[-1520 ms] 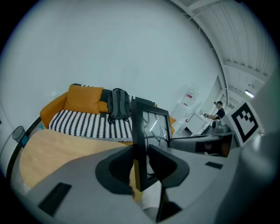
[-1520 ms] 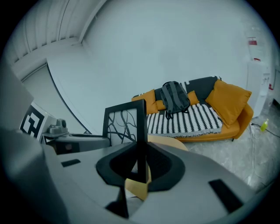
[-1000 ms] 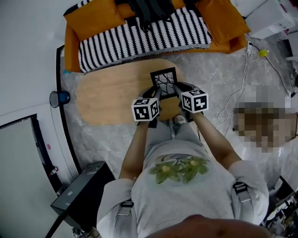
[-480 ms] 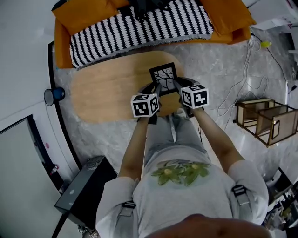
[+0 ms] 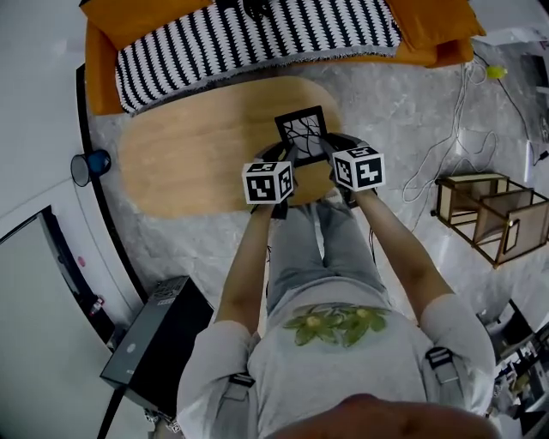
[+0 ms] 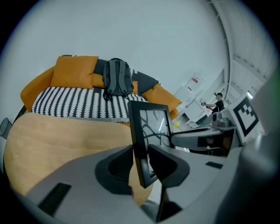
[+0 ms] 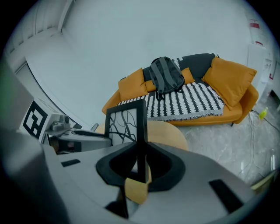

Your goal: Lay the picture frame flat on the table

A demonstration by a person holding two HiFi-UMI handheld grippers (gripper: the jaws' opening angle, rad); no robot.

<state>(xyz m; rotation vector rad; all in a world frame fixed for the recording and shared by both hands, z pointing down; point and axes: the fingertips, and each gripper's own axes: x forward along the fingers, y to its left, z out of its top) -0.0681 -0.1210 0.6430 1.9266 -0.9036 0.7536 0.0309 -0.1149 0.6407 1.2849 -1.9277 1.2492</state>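
Observation:
A black picture frame [image 5: 304,135] with a branching-line print stands upright over the near right end of the oval wooden table [image 5: 189,154]. My left gripper [image 5: 288,156] is shut on the frame's left edge [image 6: 139,144], both pads pressed against it. My right gripper [image 5: 329,154] is shut on the frame's right edge [image 7: 141,140]. In the right gripper view the frame's printed face [image 7: 122,122] shows to the left of the jaws. Whether the frame's bottom rests on the table is hidden by the jaws.
An orange sofa [image 5: 129,17] with a striped black-and-white throw [image 5: 257,43] sits beyond the table, a grey backpack [image 6: 117,78] on it. A wooden crate [image 5: 489,210] and cables [image 5: 446,146] lie on the floor to the right. A black box [image 5: 159,343] stands at lower left.
The view has shifted, so the table and sofa sit higher in the head view. Both grippers keep their hold on the upright frame, roughly in the same place over the table's end.

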